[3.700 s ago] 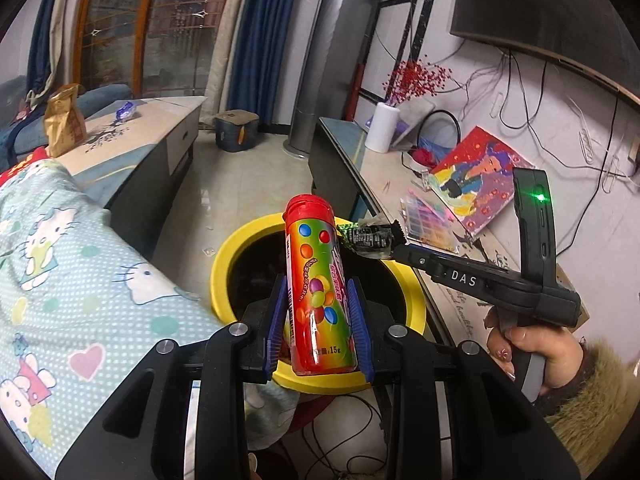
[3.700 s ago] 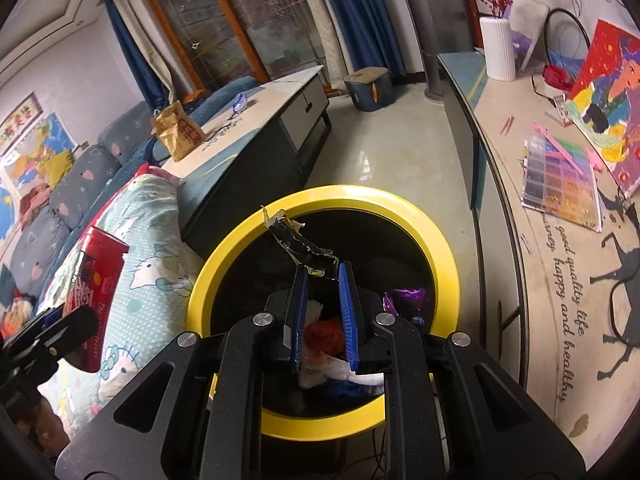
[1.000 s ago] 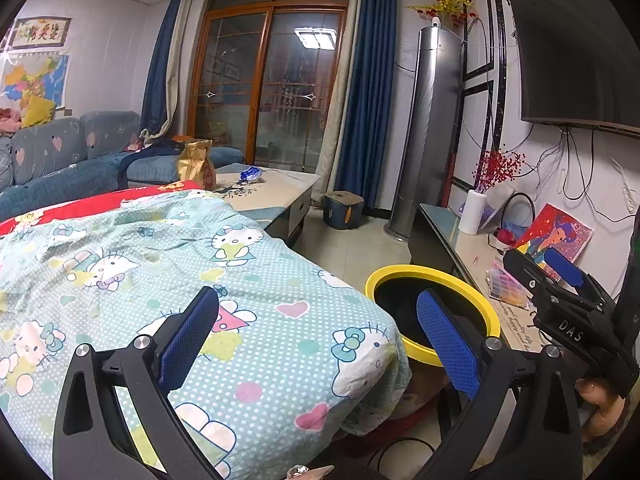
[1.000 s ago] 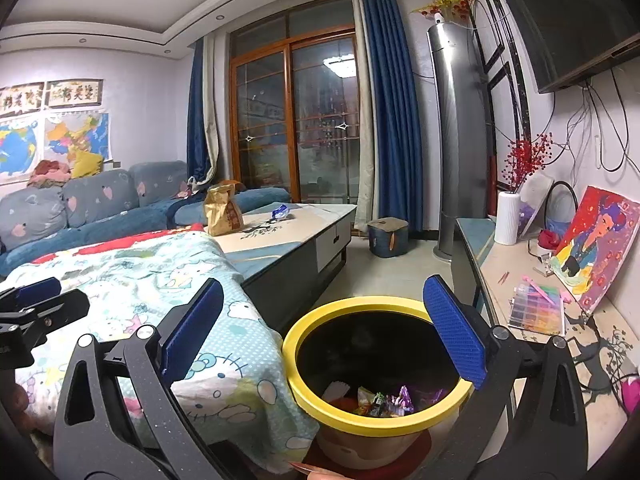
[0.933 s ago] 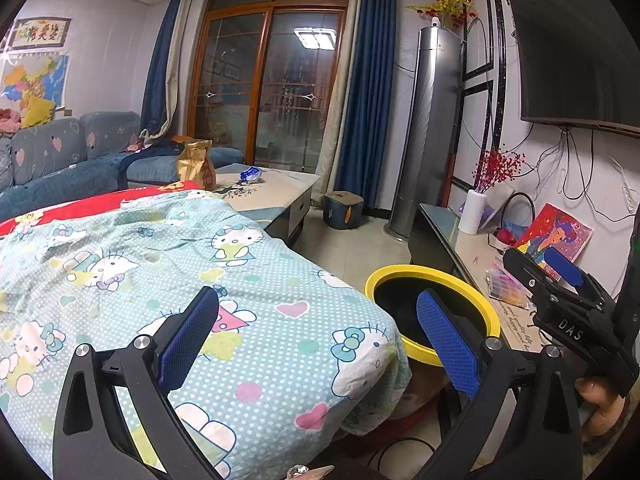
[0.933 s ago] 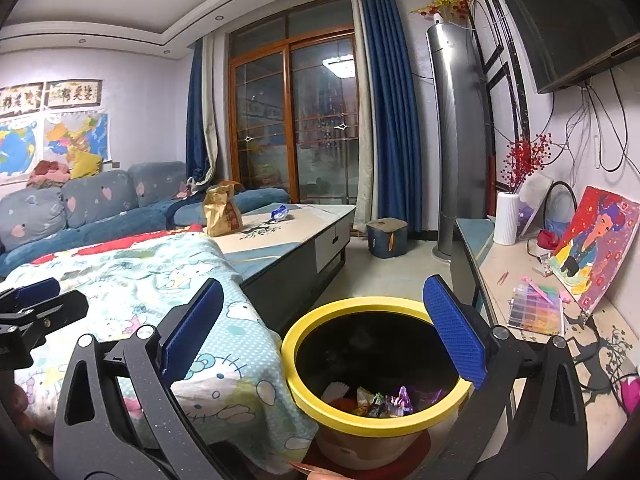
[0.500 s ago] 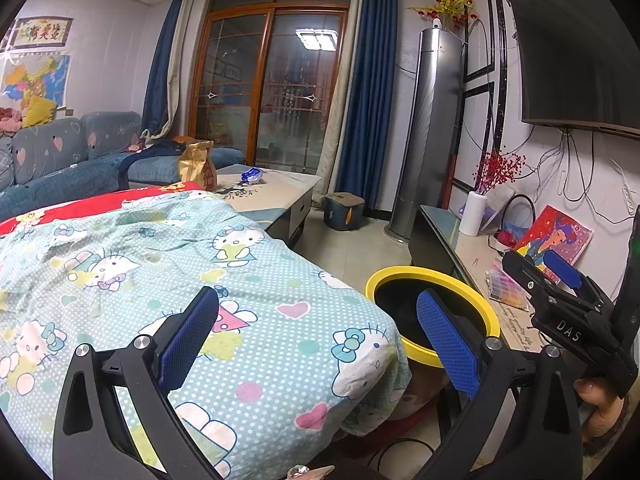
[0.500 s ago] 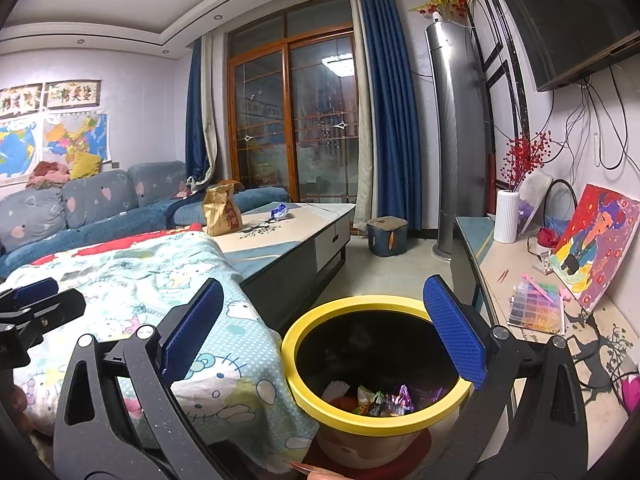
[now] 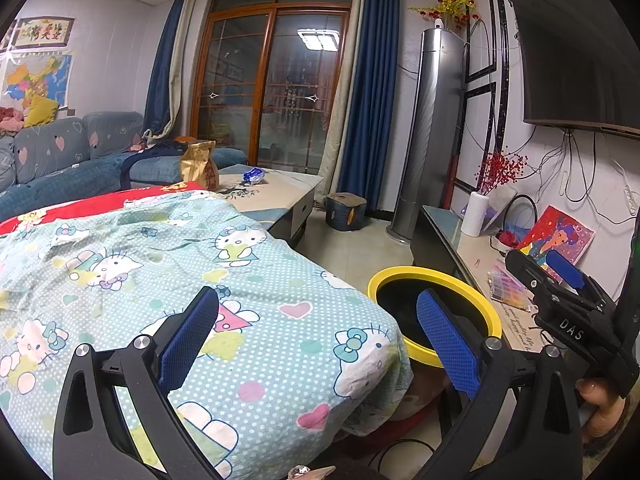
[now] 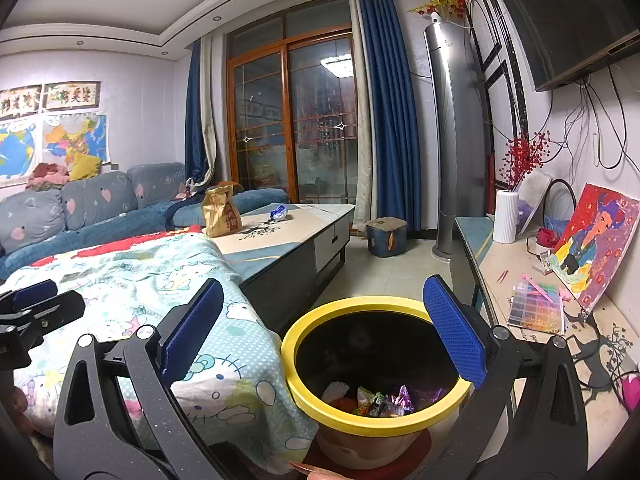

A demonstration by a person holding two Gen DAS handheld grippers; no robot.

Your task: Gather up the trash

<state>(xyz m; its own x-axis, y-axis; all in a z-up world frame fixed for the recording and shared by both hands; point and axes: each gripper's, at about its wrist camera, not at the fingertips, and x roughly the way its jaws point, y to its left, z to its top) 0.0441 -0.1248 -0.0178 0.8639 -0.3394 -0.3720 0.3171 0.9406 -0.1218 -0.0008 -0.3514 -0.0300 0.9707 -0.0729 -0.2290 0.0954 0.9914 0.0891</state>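
Both your left gripper (image 9: pixel 316 336) and right gripper (image 10: pixel 320 328) stand wide open, holding nothing. Scan the quilt (image 9: pixel 240 280) for leftover wrappers, approaching level, before returning to the bin (image 10: pixel 332 412).

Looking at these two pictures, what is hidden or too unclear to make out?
- Yellow-rimmed trash bin: right wrist view shows some wrappers; its near rim hides the rest.
- Same bin, left wrist view: the open left gripper covers part, and the inside is dark.
- Blue wrapper on the coffee table: too small to read.

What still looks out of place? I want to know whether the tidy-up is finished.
A crumpled blue wrapper and a brown paper bag sit on the coffee table, not in the yellow-rimmed bin.
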